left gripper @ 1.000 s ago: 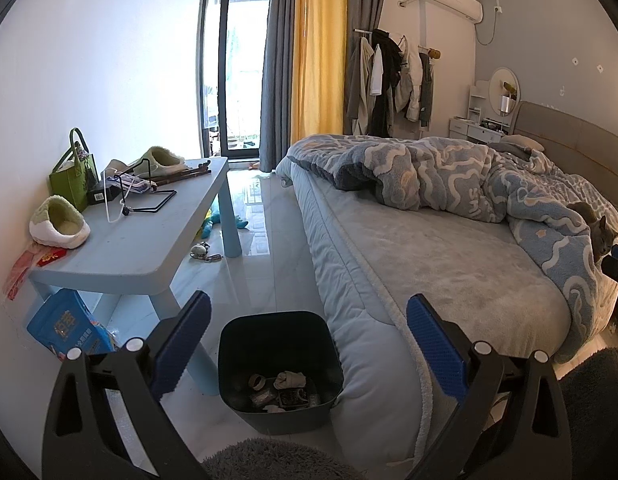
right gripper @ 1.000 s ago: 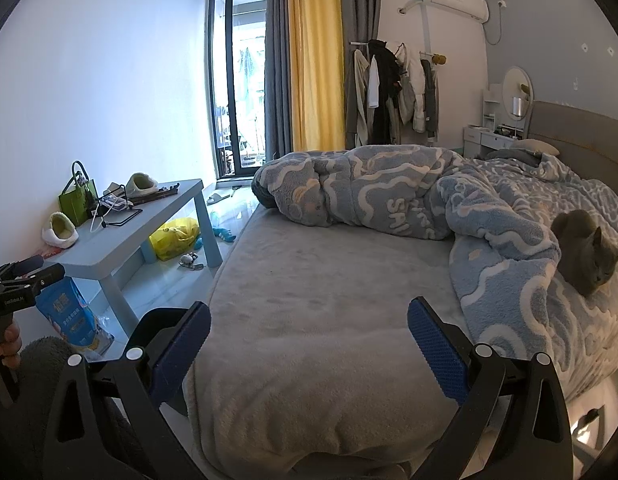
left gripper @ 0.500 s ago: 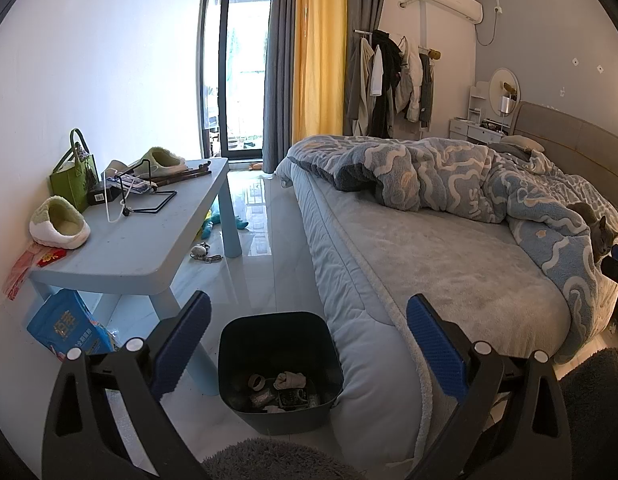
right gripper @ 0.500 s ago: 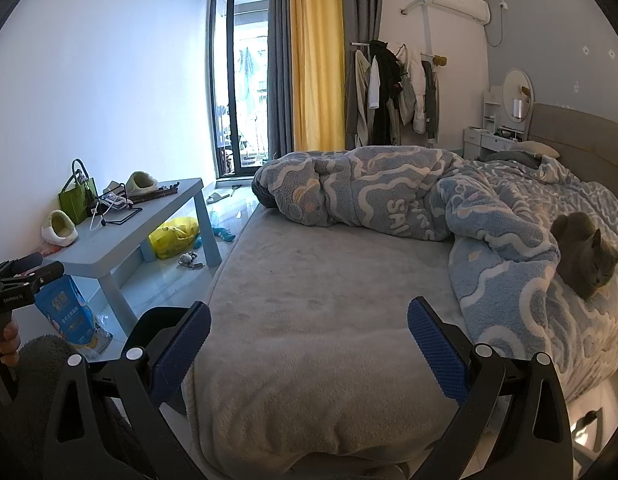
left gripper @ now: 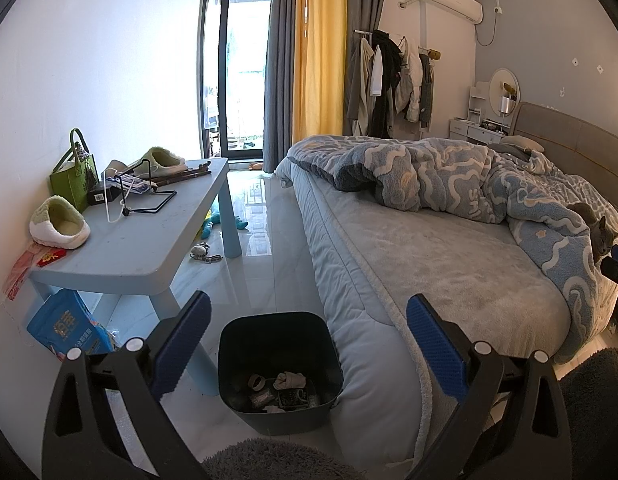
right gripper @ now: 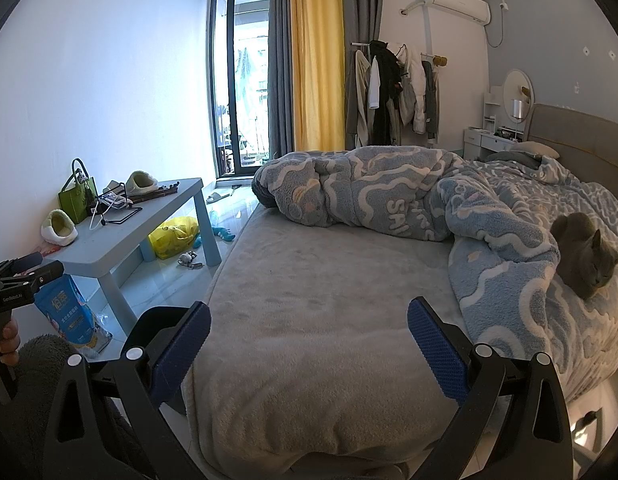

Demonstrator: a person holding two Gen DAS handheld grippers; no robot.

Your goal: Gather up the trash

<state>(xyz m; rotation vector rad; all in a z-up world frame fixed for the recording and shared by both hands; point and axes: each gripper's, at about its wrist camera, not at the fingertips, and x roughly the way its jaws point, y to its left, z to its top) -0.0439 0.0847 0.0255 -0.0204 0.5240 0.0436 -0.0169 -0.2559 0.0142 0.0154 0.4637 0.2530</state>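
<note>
Trash bin (left gripper: 280, 364) stands on the floor beside the bed (left gripper: 429, 256), some scraps already inside. We find the left gripper (left gripper: 307, 342) and right gripper (right gripper: 308, 342) both spread and empty. We judge the search step underway; next, choose a piece.

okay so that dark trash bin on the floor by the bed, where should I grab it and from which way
Judging by its shape, grip the bin by its open top rim, coming down from above on the table-side wall: the bed presses its other side, and the walls are too wide to span.
</note>
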